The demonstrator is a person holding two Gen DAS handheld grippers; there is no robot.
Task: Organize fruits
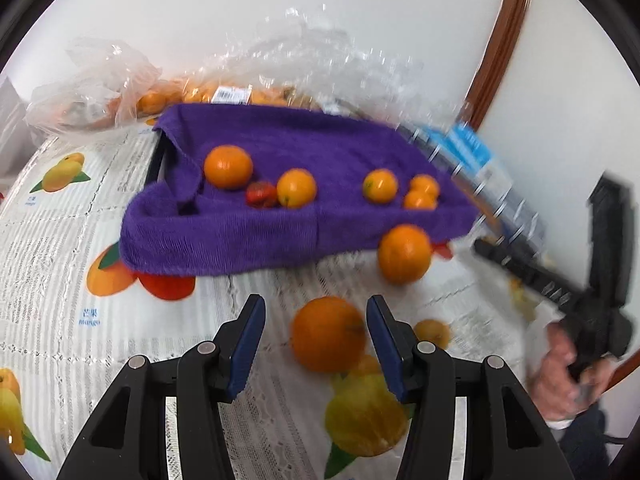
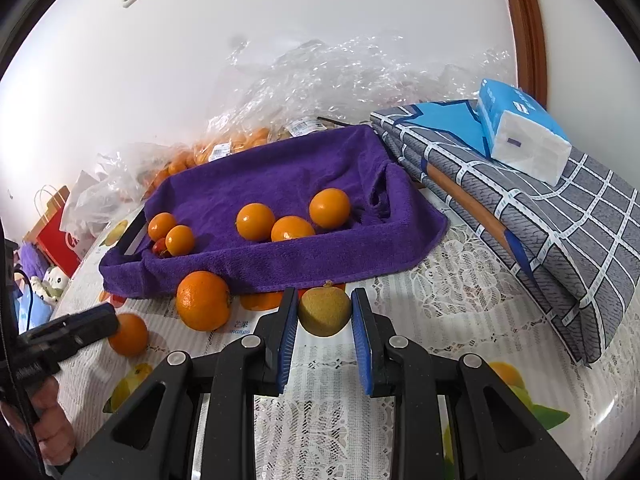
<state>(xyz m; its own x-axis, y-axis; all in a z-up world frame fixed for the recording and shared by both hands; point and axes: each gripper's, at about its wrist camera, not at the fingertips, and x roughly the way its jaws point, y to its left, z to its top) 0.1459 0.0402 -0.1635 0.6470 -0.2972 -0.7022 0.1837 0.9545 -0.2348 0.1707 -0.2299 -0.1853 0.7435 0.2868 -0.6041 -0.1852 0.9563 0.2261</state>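
Note:
A tray lined with a purple towel [image 1: 280, 216] [image 2: 280, 256] holds several oranges [image 1: 228, 166] [image 2: 255, 221] and a small red fruit [image 1: 261, 194]. My left gripper [image 1: 316, 308] is open, with a loose orange [image 1: 328, 334] on the table between its fingertips. A second loose orange [image 1: 404, 253] [image 2: 203, 300] lies by the tray's front edge. My right gripper [image 2: 325, 300] has its pads against both sides of a brownish-green kiwi [image 2: 325, 311] resting on the table. The left view is blurred.
Clear plastic bags of oranges [image 2: 224, 148] lie behind the tray. A folded grey checked cloth [image 2: 560, 232] with a blue tissue pack [image 2: 520, 132] sits right of it. A fruit-print tablecloth [image 1: 60, 260] covers the table. A red paper bag [image 2: 56, 236] stands at far left.

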